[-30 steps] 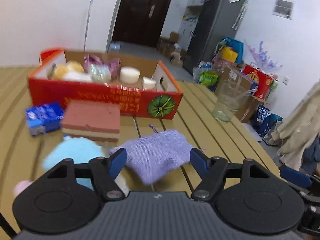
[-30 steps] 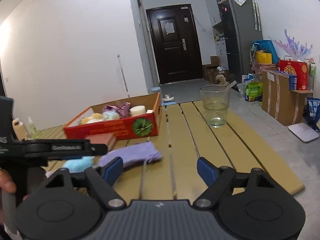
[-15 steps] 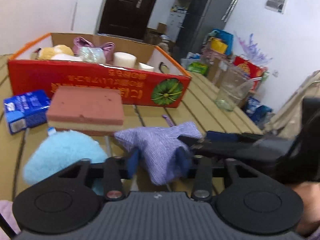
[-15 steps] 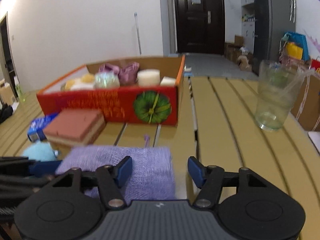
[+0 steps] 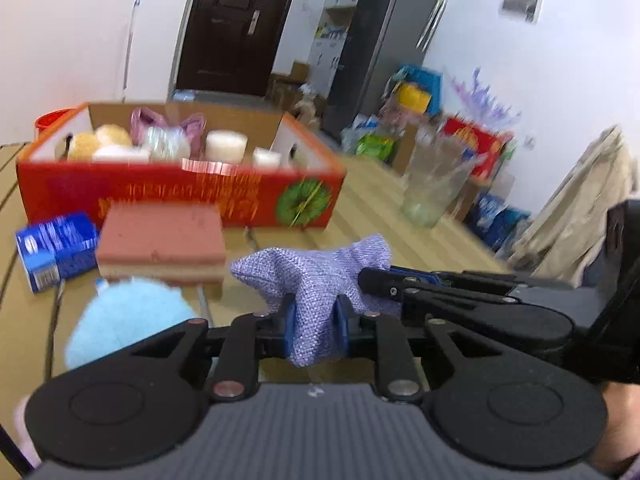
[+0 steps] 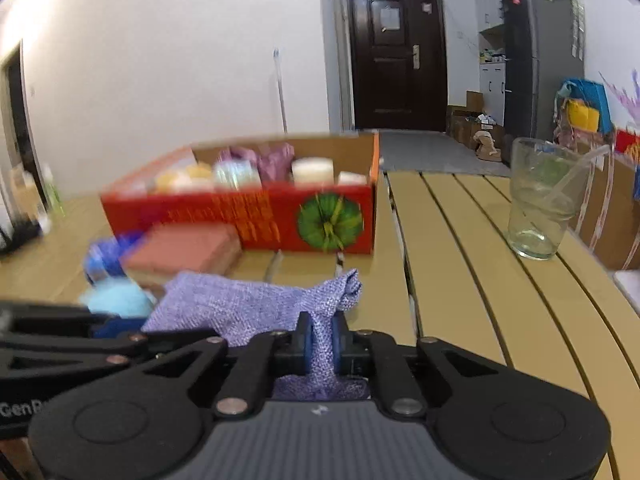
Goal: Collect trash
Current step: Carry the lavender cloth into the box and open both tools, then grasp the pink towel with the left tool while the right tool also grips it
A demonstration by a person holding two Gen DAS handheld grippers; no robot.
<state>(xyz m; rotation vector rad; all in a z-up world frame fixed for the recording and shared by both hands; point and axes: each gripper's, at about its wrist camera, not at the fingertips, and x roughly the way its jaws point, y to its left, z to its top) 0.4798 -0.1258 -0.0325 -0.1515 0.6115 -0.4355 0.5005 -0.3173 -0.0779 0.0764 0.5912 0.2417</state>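
A purple woven cloth pouch (image 5: 320, 276) is lifted off the wooden slat table (image 5: 368, 204). My left gripper (image 5: 316, 324) is shut on its near left part. My right gripper (image 6: 320, 344) is shut on its right end, and the pouch (image 6: 248, 304) stretches between the two. The right gripper's arm reaches in from the right in the left wrist view (image 5: 460, 292). A red cardboard box (image 5: 180, 192) holding several items stands behind the pouch; it also shows in the right wrist view (image 6: 256, 216).
On the table lie a pink sponge block (image 5: 160, 240), a blue packet (image 5: 56, 248) and a light blue fluffy item (image 5: 124, 320). A clear glass (image 6: 540, 208) with a straw stands to the right. Floor clutter and a fridge (image 6: 540, 52) lie beyond the table.
Both grippers have closed on the purple pouch: the left from wide open, then the right. The pouch has risen off the table, bunched between them.
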